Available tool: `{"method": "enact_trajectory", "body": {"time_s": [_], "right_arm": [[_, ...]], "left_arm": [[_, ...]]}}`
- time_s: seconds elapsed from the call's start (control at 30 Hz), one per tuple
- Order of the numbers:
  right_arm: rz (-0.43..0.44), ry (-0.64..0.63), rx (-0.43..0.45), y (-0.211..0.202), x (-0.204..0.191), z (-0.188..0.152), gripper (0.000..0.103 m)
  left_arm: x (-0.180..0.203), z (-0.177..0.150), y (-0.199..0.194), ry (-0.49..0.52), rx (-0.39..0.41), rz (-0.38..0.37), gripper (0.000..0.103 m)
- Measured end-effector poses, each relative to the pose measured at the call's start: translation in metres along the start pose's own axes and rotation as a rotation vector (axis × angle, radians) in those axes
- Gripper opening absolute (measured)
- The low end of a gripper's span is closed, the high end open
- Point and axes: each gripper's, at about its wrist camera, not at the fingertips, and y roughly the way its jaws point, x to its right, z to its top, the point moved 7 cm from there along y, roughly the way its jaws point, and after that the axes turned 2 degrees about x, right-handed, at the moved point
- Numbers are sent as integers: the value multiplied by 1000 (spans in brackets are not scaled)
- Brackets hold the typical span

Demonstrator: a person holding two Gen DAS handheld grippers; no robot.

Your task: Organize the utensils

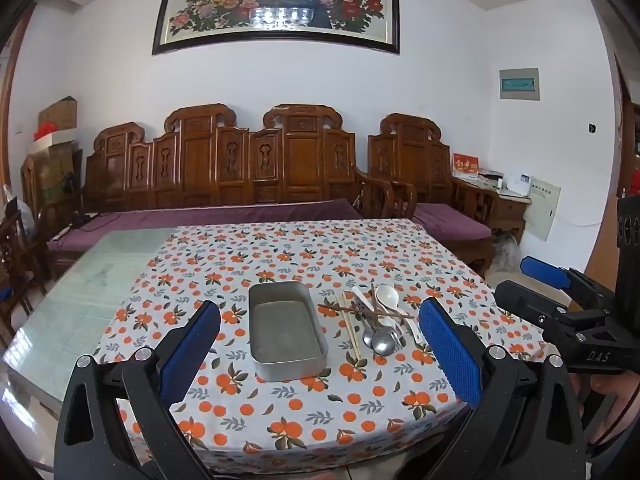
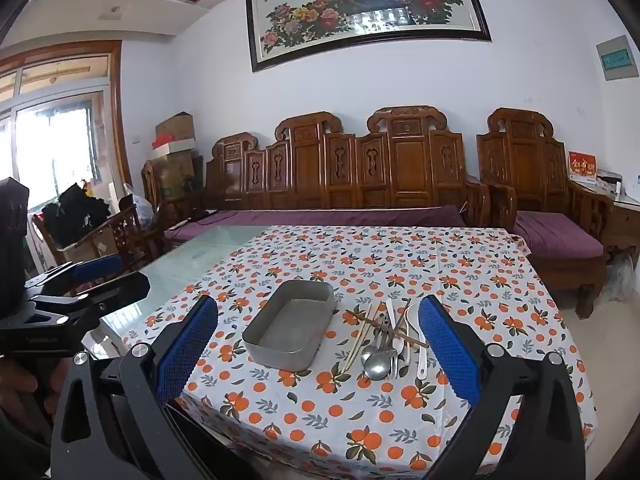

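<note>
A metal tray is seen on the cloth-covered surface, with the utensil pile of spoons and chopsticks just beside it. Left gripper and right gripper are held above the surface with fingers spread, nothing gripped.

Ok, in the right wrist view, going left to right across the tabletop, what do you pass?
Bare glass top → metal tray → light chopsticks → metal spoons → white spoon, all but the glass lying on the orange-print cloth.
</note>
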Motion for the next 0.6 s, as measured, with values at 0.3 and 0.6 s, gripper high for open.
{"method": "enact_trajectory", "body": {"time_s": [0.3, 0.6], "right_arm": [[-3, -1, 1, 0, 0, 0, 100], [-1, 0, -4, -1, 0, 0, 100]], "left_arm": [[-9, 1, -4, -14, 2, -15, 96], [-3, 3, -4, -8, 5, -7, 96]]}}
